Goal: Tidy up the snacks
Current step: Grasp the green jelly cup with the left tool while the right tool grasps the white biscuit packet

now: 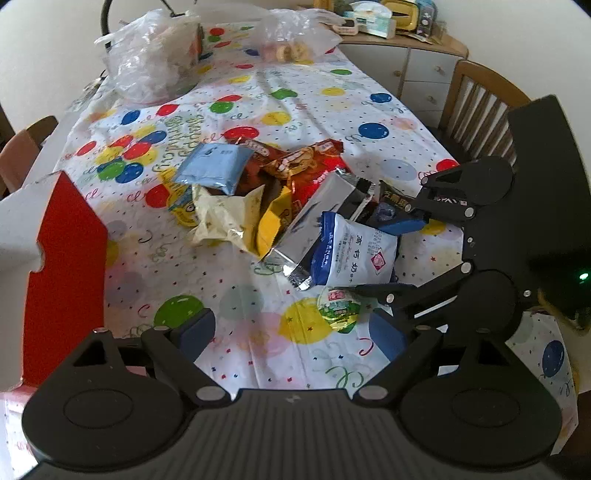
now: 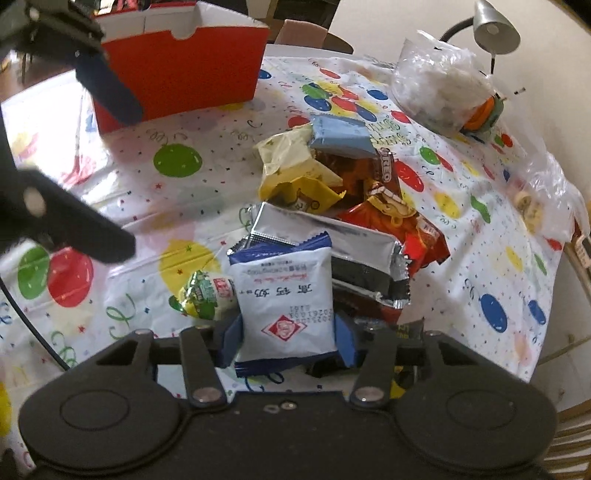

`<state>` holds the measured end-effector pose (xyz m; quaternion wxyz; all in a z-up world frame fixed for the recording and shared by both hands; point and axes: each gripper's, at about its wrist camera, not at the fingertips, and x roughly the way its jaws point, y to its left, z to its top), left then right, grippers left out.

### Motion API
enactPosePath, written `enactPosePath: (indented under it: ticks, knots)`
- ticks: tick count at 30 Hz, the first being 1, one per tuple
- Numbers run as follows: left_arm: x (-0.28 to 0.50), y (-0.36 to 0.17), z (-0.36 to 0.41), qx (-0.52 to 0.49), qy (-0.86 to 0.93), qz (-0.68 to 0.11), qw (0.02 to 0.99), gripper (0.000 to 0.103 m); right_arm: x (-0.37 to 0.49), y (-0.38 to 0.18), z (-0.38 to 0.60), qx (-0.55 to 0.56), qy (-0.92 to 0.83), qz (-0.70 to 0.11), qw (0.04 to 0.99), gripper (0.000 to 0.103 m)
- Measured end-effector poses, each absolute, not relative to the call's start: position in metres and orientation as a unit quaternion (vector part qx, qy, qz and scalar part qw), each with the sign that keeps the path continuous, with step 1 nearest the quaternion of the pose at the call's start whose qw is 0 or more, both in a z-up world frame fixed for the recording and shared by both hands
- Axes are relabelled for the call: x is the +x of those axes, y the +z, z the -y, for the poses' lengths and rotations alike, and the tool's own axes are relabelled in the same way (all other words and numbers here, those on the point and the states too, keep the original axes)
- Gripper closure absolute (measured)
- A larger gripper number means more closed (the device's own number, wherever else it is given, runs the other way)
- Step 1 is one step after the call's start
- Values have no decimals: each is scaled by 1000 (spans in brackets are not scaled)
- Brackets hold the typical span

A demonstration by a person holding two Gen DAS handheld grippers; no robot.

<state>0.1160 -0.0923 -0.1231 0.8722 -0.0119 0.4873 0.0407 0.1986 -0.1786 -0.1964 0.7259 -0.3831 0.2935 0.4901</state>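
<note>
A pile of snack packets lies mid-table: a blue-and-white packet (image 2: 286,299), a silver packet (image 2: 325,236), a pale blue packet (image 1: 214,166), yellow packets (image 1: 225,214) and red packets (image 1: 314,162). My right gripper (image 2: 288,336) has its blue pads on either side of the blue-and-white packet (image 1: 354,251), the jaws close to its edges. My left gripper (image 1: 295,332) is open and empty above the tablecloth, near a small green jelly cup (image 1: 340,306). The cup also shows in the right wrist view (image 2: 207,295). A red cardboard box (image 2: 177,70) stands open at the table's edge.
Clear plastic bags (image 1: 147,62) with more items sit at the far end of the table. A wooden chair (image 1: 476,107) and a cabinet (image 1: 406,62) stand to the right. A desk lamp (image 2: 495,26) is beyond the bags. The balloon-print tablecloth (image 1: 258,350) covers the table.
</note>
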Motion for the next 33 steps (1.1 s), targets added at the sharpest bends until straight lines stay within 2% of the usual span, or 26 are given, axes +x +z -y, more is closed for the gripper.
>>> enactPosePath:
  ticks: [13, 15, 19, 21, 27, 31, 32, 33]
  knots:
    - [138, -153, 107, 1, 8, -505, 863, 13, 199, -172, 222, -306, 478, -342, 749, 54]
    - [145, -158, 108, -8, 2, -512, 859, 21, 196, -170, 229, -298, 474, -347, 752, 54]
    - [159, -166, 108, -34, 0, -527, 849, 29, 195, -168, 242, -282, 461, -357, 762, 54]
    - [166, -172, 110, -36, 1, -537, 843, 41, 194, -167, 248, -275, 456, -359, 766, 54]
    - [172, -182, 114, -35, 1, -552, 833, 56, 191, -164, 258, -264, 447, -360, 775, 54]
    - [173, -183, 114, -35, 5, -550, 834, 63, 189, -162, 261, -260, 444, -358, 779, 54]
    - [174, -182, 114, -37, 5, -549, 835, 68, 189, -162, 262, -258, 443, -357, 780, 54]
    - [174, -182, 114, -38, 5, -550, 834, 68, 188, -162, 263, -258, 442, -357, 781, 54]
